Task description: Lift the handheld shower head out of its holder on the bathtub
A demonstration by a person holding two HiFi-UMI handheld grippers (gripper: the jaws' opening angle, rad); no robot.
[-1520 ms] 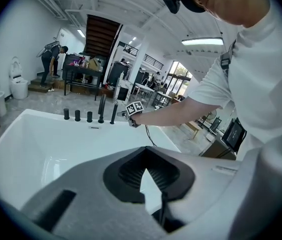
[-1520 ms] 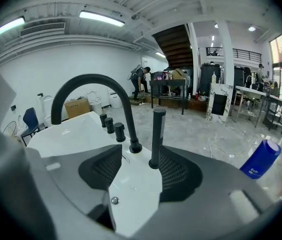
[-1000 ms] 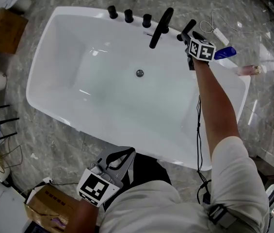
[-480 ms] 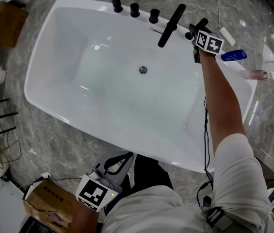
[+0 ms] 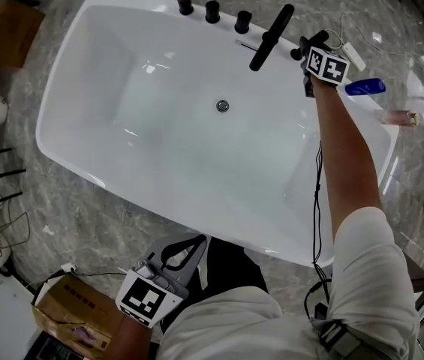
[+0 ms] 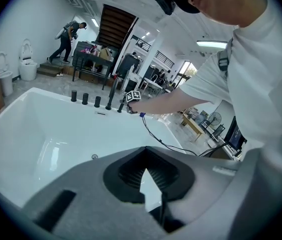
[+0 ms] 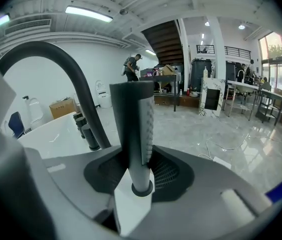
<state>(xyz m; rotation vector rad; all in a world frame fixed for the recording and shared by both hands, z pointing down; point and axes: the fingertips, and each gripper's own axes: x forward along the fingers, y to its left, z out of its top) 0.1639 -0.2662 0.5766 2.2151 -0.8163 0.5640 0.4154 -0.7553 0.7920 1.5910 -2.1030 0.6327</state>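
Observation:
The black handheld shower head (image 5: 315, 39) stands upright in its holder on the far rim of the white bathtub (image 5: 84, 171), right of the spout. My right gripper (image 5: 311, 49) reaches it from the near side. In the right gripper view the ribbed grey shower head (image 7: 133, 129) rises between the jaws of the right gripper (image 7: 138, 147), which are closing on it with their tips against its sides. My left gripper (image 5: 195, 240) hangs low by my body, off the tub's near rim, jaws together and empty; in its own view the left gripper (image 6: 145, 148) faces the tub.
A black arched spout (image 5: 270, 37) and three black knobs (image 5: 212, 10) line the far rim left of the holder. A blue bottle (image 5: 365, 87) and a pink bottle (image 5: 395, 117) lie near the tub's right end. A cardboard box (image 5: 65, 317) sits on the floor.
My right gripper has edged in onto the shower head at the far rim. The left gripper has sunk slightly beside my body.

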